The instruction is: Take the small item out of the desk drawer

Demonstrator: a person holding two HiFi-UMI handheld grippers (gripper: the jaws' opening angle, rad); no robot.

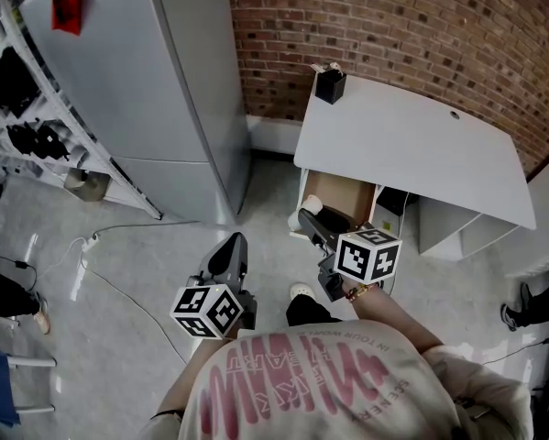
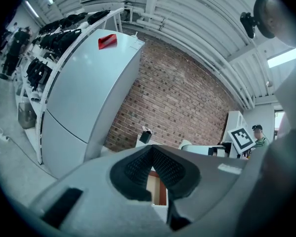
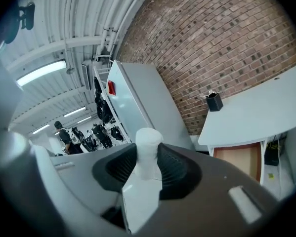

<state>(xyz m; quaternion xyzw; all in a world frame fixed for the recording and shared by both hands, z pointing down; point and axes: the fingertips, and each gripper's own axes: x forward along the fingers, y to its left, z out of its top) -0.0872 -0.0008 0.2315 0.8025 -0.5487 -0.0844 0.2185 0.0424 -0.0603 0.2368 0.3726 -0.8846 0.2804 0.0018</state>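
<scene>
A small white item (image 3: 148,135), pinched between the partly closed jaws of the right hand-held gripper (image 3: 147,151), hangs just beside the open drawer (image 1: 334,195) under the desk (image 1: 411,145), apparently lifted clear of it, while the left hand-held gripper (image 2: 151,149), jaws together and empty, idles farther from the drawer.

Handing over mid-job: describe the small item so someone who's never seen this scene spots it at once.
Find the white desk against the brick wall; its drawer stands open. Just before the drawer, the right gripper is shut on the item. It is a small white piece with a rounded top, pale between dark pads, unlike the black holder on the desk.
</scene>
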